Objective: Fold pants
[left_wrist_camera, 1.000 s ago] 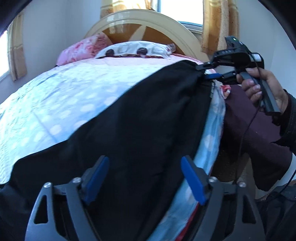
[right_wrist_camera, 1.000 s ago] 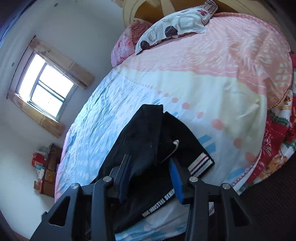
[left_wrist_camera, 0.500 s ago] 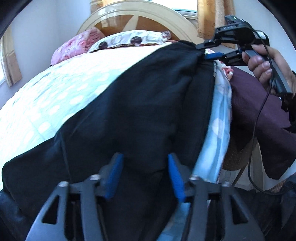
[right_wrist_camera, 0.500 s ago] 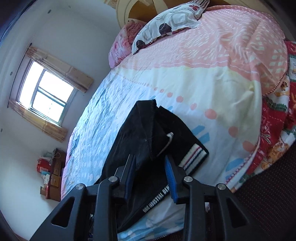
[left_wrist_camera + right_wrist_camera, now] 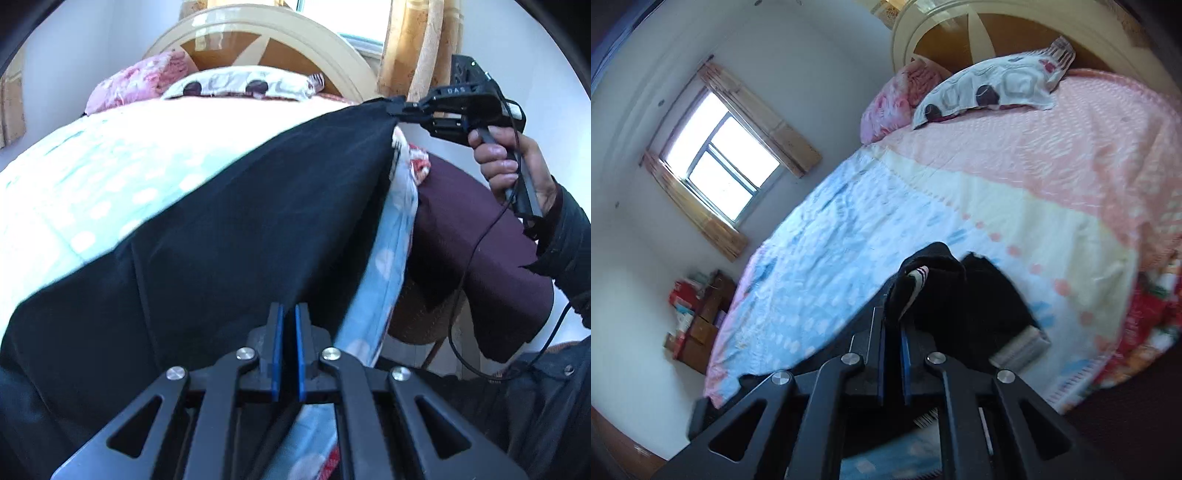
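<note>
Black pants lie stretched along the near edge of the bed. My left gripper is shut on the pants' near edge, blue pads nearly together. My right gripper is shut on the pants' far end, lifting a bunched fold with a striped waistband. In the left wrist view the right gripper holds the far corner of the pants taut above the bed.
The bed has a blue, cream and pink quilt, with two pillows at a round headboard. A maroon cloth hangs at the bedside. A window and a low shelf stand across the room.
Both grippers closed from open onto the pants. The right gripper lifted its end, bunching the fabric; the left moved in onto the near edge.
</note>
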Motion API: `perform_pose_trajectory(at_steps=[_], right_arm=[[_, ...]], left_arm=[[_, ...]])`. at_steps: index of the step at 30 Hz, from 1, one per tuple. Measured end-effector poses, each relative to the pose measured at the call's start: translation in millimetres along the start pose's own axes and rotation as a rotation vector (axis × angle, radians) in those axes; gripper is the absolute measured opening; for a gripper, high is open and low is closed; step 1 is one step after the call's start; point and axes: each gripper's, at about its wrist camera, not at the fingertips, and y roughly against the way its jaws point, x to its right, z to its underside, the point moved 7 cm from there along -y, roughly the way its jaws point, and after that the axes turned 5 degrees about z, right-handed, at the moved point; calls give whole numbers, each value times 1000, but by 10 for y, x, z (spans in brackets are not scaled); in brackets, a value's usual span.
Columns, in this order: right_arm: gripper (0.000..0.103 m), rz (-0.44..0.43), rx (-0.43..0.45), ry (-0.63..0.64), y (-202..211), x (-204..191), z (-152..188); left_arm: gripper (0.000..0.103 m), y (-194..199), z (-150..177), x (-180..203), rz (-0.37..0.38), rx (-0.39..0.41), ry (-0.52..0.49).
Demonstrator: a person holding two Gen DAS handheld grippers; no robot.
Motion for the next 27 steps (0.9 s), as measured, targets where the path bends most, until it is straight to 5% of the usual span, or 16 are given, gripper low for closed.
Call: perform_pose_trajectory(at_steps=[6,18,21,27], right_arm=[[7,35,-77,-121,-163,475,266],[11,80,-81,-8,-89,395,317],[35,159,-31,29,65,396,261],[38,273,86,-26,405,600,0]], left_arm=[[7,-179,114,13,2,-44,15],[8,-150,163,67,0,-19,-24],[25,-120,130,67,-42,5,-49],[63,-100,171,45,-140,18,-102]])
